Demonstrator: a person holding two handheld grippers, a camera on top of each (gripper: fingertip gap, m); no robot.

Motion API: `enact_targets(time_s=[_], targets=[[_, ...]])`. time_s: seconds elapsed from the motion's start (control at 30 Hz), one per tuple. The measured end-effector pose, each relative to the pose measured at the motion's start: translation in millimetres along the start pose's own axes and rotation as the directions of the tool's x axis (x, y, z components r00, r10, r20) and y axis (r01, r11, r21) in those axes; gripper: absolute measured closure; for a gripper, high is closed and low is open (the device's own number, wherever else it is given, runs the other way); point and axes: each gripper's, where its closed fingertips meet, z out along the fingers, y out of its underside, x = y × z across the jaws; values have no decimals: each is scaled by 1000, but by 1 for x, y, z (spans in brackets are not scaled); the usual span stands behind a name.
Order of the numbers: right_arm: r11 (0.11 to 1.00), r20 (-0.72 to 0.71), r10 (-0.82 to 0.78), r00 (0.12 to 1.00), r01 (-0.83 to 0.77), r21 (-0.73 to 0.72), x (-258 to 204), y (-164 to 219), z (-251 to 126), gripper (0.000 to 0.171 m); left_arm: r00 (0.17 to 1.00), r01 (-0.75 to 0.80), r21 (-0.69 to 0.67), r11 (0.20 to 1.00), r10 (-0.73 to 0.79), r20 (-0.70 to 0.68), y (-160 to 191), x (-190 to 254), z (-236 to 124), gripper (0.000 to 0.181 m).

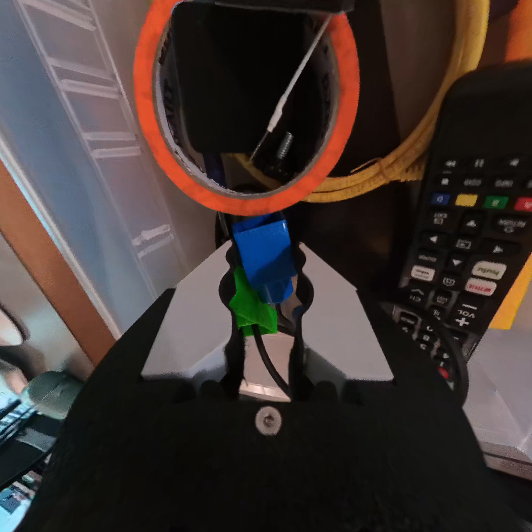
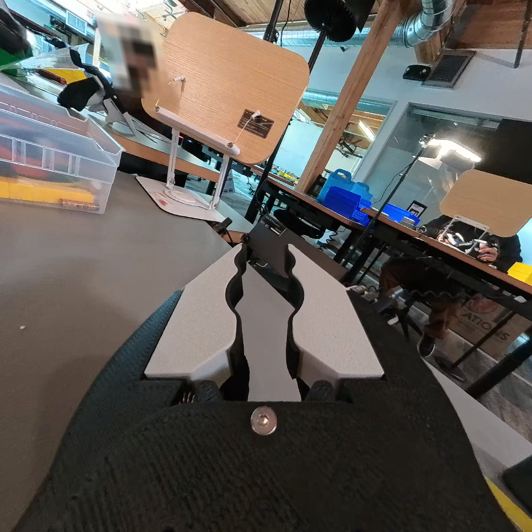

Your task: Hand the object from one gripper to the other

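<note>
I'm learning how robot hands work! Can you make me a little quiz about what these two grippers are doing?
1. True or false: the left gripper is empty.
2. What colour is the tape roll just past the left gripper's tips? A) orange B) purple C) white
3. Fill in: the right gripper holds ____.

Key:
1. False. It is shut on a blue plug with green tape and a black cable.
2. A. A black remote control lies to its right.
3. Nothing. Its jaws stand apart above the grey table.
</note>
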Motion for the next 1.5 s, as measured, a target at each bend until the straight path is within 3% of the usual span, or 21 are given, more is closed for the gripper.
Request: enact_targets(time_s=[0.13,0.23,0.3,0.37,0.43,0.53,0.63,0.7,0.73,0.77,0.87,0.93,1.1,1.33,1.43,1.5], targets=[[1000,-4,25,1000,-25,12,3,-3,-1,147,993,-28,168,985,8,117,-5,-1,-31,146],[998,30,59,998,-60,28,1,-9,-1,146,961,-53,405,913,-64,269,-19,-4,-90,146],[994,92,99,991,-103,37,-6,-13,0,144,952,-78,619,781,-126,279,-38,13,-142,147],[992,173,114,978,-122,36,-18,-17,-1,141,974,-99,801,590,-107,199,-62,52,-194,147],[1000,174,-2,985,-3,24,-25,-15,-1,141,996,-72,914,400,-17,86,-85,100,-232,146],[993,264,-105,959,88,75,-51,-21,-6,140,945,165,961,220,245,-218,-118,185,-257,147],[990,303,-127,944,99,104,-61,-27,-10,126,803,370,908,198,422,-420,-149,241,-245,147],[956,180,-267,947,237,172,-52,-37,-14,125,691,462,877,129,568,-447,-163,267,-244,146],[941,154,-304,940,270,204,-53,-42,-17,123,639,470,882,36,675,-368,-161,280,-246,147],[935,158,-319,935,284,211,-56,-43,-18,118,597,518,855,-8,719,-355,-164,285,-243,147],[944,224,-304,926,260,205,-70,-40,-15,111,367,768,639,52,781,-505,-175,275,-233,147],[945,212,-283,935,234,228,-72,-47,-14,111,293,830,552,75,785,-546,-179,269,-224,147],[942,202,-289,936,240,236,-87,-53,-9,115,201,879,460,123,780,-593,-182,275,-219,147],[923,51,-353,934,339,181,-77,-54,-2,132,29,910,342,234,788,-615,-187,296,-224,147],[921,11,-352,936,344,182,-69,-56,-4,138,-5,909,324,263,783,-621,-188,304,-225,146],[937,42,-315,948,304,172,-66,-53,-3,138,30,906,345,244,777,-629,-189,304,-224,146]])
